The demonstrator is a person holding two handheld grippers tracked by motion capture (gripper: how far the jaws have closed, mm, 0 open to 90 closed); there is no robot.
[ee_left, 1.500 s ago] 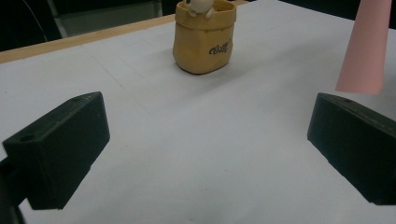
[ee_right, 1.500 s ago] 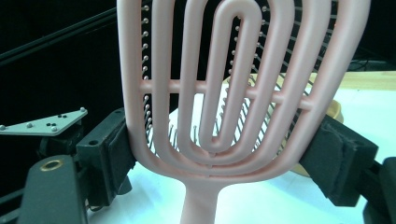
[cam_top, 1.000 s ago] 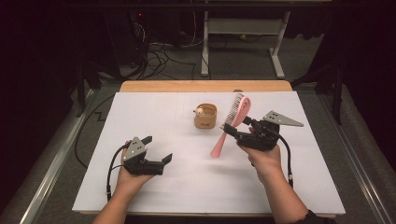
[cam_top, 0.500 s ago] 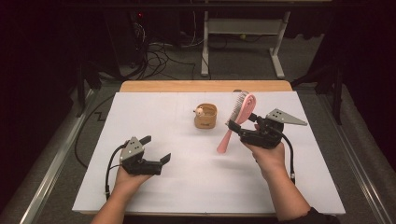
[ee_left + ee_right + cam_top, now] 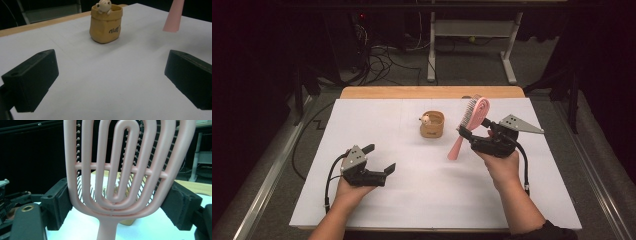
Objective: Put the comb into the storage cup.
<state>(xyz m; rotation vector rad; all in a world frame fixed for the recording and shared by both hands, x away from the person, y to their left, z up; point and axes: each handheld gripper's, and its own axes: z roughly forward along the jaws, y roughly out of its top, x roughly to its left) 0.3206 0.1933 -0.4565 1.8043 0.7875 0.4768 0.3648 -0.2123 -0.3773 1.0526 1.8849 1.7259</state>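
My right gripper point(image 5: 470, 133) is shut on the head of a pink vented hairbrush point(image 5: 472, 116) and holds it above the white table. The brush's handle point(image 5: 456, 148) slants down to the left. In the right gripper view the brush head point(image 5: 125, 167) sits between the two black pads point(image 5: 58, 203), bristles facing away. A tan pouch-shaped holder point(image 5: 432, 125) with a small figure on its rim stands at the table's middle back, left of the brush. My left gripper point(image 5: 379, 158) rests low at the front left, open, with nothing between its jaws. It faces the holder point(image 5: 105, 24).
A white sheet point(image 5: 422, 200) covers the table, with a wooden strip point(image 5: 427, 92) bare along the far edge. Beyond it are a white desk frame point(image 5: 472, 45) and cables point(image 5: 382, 57) on the dark floor. Metal rails point(image 5: 267, 180) run along both sides.
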